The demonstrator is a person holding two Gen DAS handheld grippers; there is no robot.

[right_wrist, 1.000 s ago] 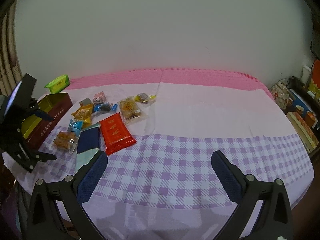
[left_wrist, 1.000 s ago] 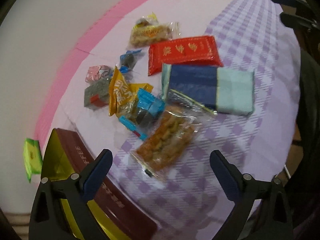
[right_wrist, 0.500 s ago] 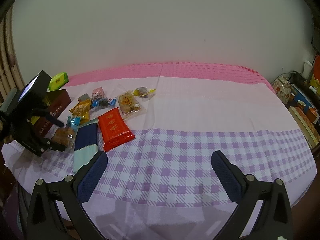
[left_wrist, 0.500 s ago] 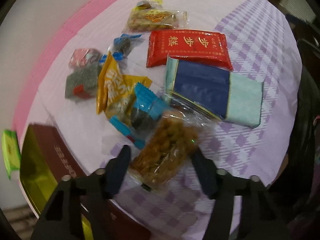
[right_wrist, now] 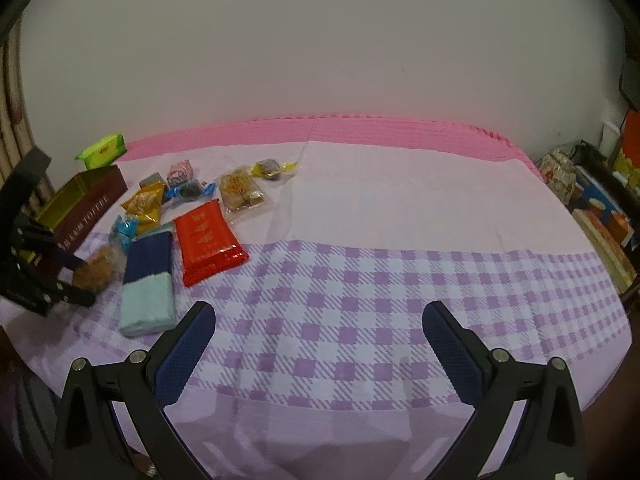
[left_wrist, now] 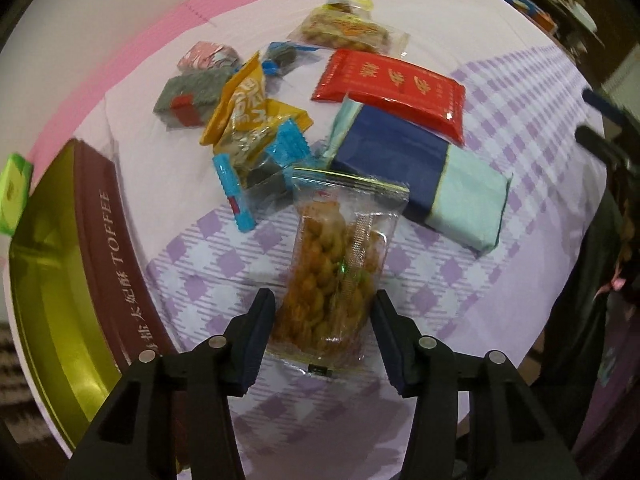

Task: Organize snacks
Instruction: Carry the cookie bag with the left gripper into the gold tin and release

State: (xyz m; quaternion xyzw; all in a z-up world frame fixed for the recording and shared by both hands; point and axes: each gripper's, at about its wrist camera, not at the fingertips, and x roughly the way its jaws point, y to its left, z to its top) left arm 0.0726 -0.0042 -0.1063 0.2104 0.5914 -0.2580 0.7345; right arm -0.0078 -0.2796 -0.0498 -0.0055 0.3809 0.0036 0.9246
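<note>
Checked purple-and-pink cloth (right_wrist: pixel 360 288) is covering the table. Your left gripper (left_wrist: pixel 325 312) is closing round the clear fried-snack packet (left_wrist: pixel 340 264) at lower centre of its frame, jaws hugging both sides. Your right gripper (right_wrist: pixel 318 328) is hanging wide open, holding nothing.

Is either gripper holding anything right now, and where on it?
The left gripper is shut on the clear snack pack, pinching its near end across the width. The right gripper is open, holding nothing.
</note>
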